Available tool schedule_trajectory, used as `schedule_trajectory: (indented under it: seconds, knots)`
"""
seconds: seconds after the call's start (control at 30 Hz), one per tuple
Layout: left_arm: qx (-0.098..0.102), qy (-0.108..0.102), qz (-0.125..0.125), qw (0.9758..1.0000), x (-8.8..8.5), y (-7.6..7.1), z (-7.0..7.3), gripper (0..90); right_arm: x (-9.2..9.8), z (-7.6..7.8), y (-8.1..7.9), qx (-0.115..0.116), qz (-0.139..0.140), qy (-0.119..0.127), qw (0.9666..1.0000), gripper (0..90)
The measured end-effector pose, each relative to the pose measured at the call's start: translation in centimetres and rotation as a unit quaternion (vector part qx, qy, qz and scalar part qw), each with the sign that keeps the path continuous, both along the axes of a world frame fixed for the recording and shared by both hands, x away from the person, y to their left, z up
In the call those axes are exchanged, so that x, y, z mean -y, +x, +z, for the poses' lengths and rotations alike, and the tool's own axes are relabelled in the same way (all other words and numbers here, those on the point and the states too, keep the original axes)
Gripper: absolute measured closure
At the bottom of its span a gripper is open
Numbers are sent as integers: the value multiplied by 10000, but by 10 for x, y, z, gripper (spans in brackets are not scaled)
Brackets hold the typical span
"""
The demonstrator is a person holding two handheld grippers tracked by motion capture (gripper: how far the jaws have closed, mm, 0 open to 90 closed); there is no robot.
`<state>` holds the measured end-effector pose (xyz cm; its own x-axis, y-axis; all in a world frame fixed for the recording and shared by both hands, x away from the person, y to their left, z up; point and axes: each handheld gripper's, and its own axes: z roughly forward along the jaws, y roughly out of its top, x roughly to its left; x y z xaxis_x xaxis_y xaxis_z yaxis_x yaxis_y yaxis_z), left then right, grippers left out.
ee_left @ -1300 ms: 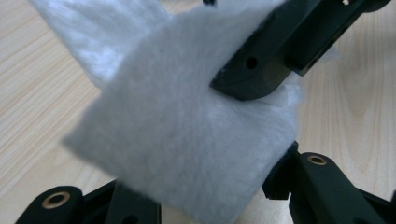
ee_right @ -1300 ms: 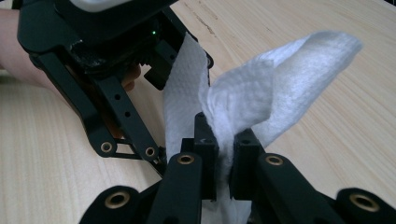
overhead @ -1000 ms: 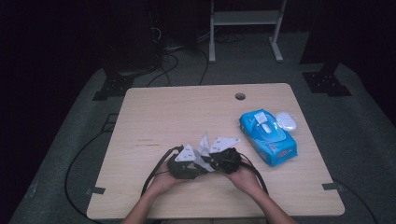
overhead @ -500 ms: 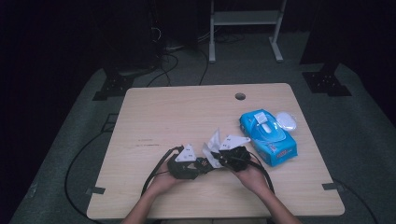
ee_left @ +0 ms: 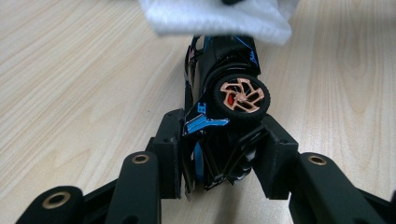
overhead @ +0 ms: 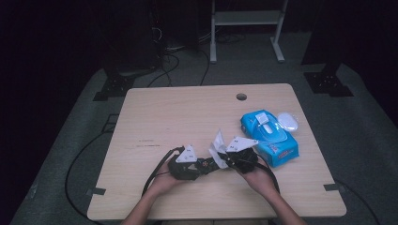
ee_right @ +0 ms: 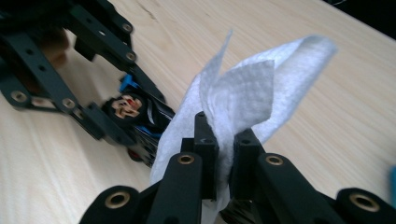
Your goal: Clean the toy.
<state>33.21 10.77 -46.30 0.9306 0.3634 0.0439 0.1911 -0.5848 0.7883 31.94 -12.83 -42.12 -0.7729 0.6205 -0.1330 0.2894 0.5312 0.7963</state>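
Observation:
A black toy car (ee_left: 233,93) with blue trim and copper wheels lies on its side on the table, and my left gripper (ee_left: 222,158) is shut on its near end. In the high view the left gripper (overhead: 202,165) and the car (overhead: 212,164) sit near the table's front edge. My right gripper (ee_right: 224,144) is shut on a folded white wipe (ee_right: 247,88), whose lower part rests against the car (ee_right: 140,114). From above, the right gripper (overhead: 227,159) faces the left one, and the wipe (overhead: 218,142) sticks up between them. The wipe (ee_left: 215,16) covers the car's far end.
A blue wipes pack (overhead: 268,133) lies at the right of the wooden table (overhead: 187,112), with a white oval lid (overhead: 287,121) beside it. A cable hole (overhead: 241,97) is near the back edge. Black cables trail off the front left.
My right gripper has shifted a little to the right with the wipe, along the car. The left gripper and the car have stayed put.

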Motion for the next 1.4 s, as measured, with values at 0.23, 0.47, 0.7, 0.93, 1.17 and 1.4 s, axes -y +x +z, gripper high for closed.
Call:
schedule_trajectory:
  seconds: [0.23,0.47,0.7,0.93,1.17,1.4]
  knots:
    - [-31,-43,8,10000,0,1,0,582,16,2,2,-6,-227,3,9997,834]
    - [-22,-25,-4,10000,-1,1,0,582,26,2,7,-57,-326,49,9994,834]
    - [-19,-18,5,10000,-1,1,0,582,36,11,7,-12,-513,195,9985,834]
    - [-8,5,4,10000,-1,1,0,582,36,7,9,-146,-482,115,9987,834]
    - [-4,3,1,10000,-1,1,0,581,32,7,9,-143,-390,29,9991,834]
    - [-15,-30,21,10000,-1,2,0,581,48,12,11,-162,-609,197,9978,834]
